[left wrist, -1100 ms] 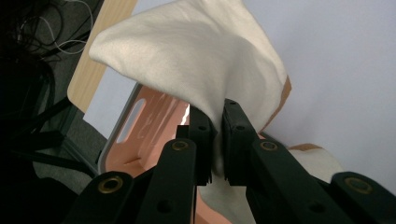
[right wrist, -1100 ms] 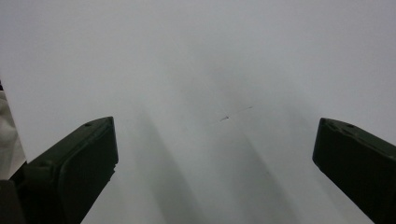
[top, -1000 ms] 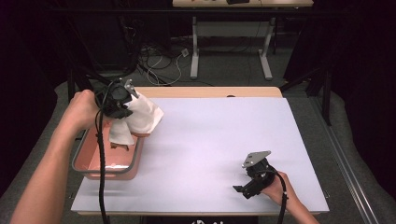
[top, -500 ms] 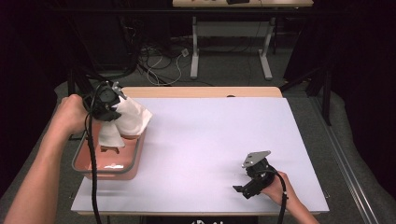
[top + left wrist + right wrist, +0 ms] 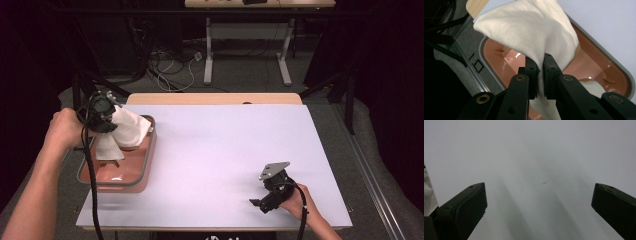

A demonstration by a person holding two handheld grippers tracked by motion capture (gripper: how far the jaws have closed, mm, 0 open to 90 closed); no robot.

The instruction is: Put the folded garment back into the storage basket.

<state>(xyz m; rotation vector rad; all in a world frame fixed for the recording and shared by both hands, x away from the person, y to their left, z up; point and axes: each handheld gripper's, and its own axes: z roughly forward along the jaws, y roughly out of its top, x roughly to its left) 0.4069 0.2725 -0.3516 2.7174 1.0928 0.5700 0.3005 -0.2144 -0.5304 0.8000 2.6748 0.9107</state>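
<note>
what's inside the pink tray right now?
The white cloth, pinched by the left hand-held gripper, hangs into the pink metal-rimmed tray. Bare glossy floor shows around it; whatever lies beneath the cloth is covered.

dark room, grey floor (image 5: 240, 80), 2nd desk (image 5: 250, 4)

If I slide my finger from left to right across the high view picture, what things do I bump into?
Left hand → left tongs pinching the white cloth over the pink tray → bare white table → right tongs → right hand.
</note>
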